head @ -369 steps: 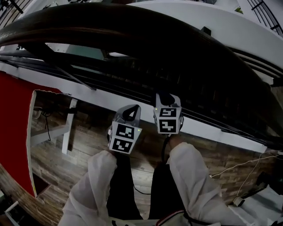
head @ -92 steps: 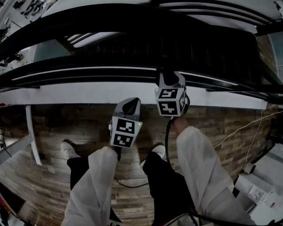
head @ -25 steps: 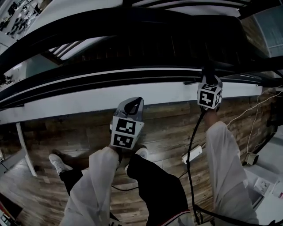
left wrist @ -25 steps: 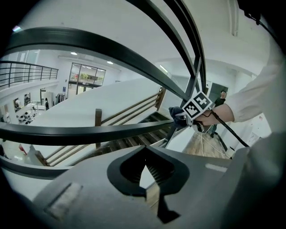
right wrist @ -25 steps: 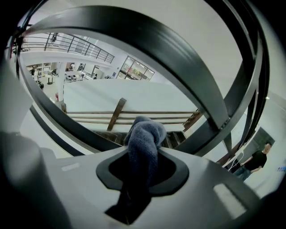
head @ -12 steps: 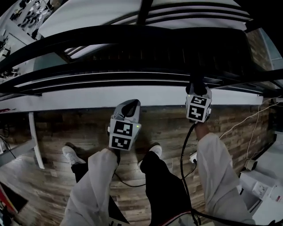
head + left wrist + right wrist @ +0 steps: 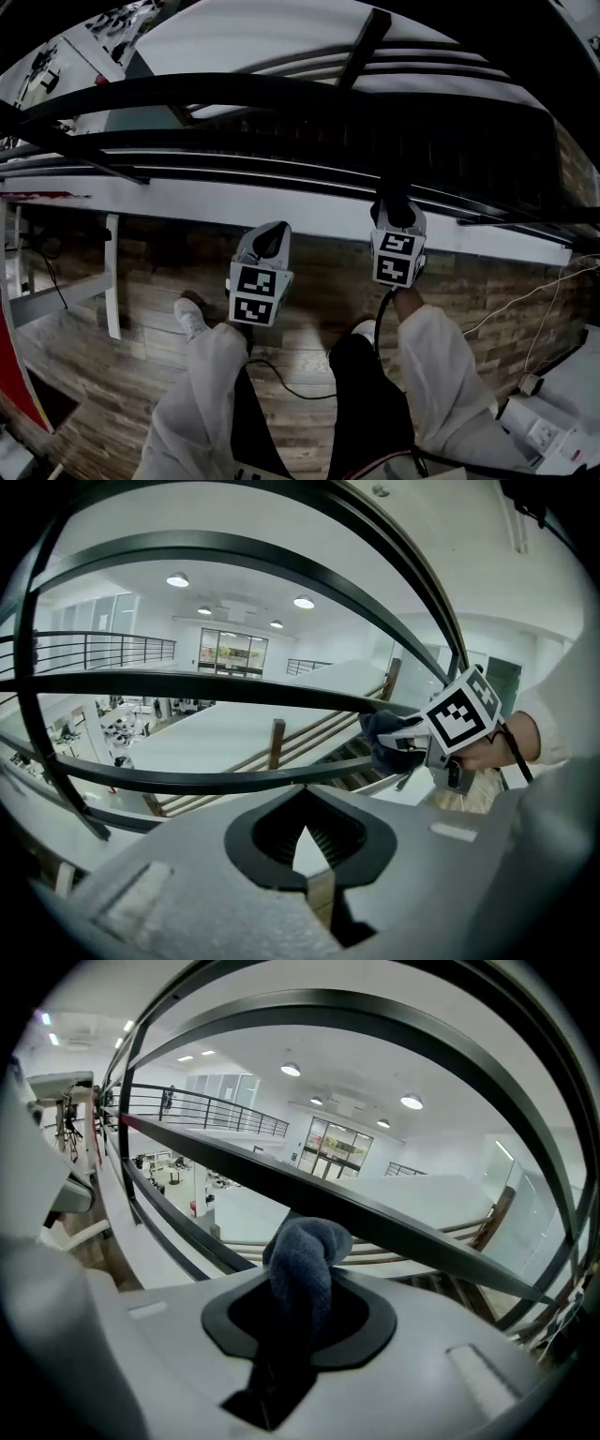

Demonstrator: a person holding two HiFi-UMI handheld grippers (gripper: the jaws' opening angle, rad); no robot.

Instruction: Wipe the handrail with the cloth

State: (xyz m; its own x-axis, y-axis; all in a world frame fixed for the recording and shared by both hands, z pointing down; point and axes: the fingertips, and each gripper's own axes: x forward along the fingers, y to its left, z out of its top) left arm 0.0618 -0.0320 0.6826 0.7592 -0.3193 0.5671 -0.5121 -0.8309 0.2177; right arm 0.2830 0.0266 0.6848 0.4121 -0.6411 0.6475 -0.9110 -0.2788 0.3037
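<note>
Right hand-held gripper (image 7: 396, 214) reaches forward, holding clamped cloth (image 7: 302, 1260) against handrail (image 7: 422, 1239).

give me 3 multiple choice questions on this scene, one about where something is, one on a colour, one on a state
1. Where is the cloth?
A on the floor
B in the right gripper
C on a chair

2. What colour is the cloth?
A red
B yellow
C dark blue

3. How do the left gripper's jaws stand?
A wide apart
B together, nothing between them
C clamped on the cloth

Answers:
1 B: the right gripper view shows the cloth bulging out from between its jaws.
2 C: it shows dark blue in that view.
3 B: the left gripper view shows the jaw tips meeting with nothing held.
</note>
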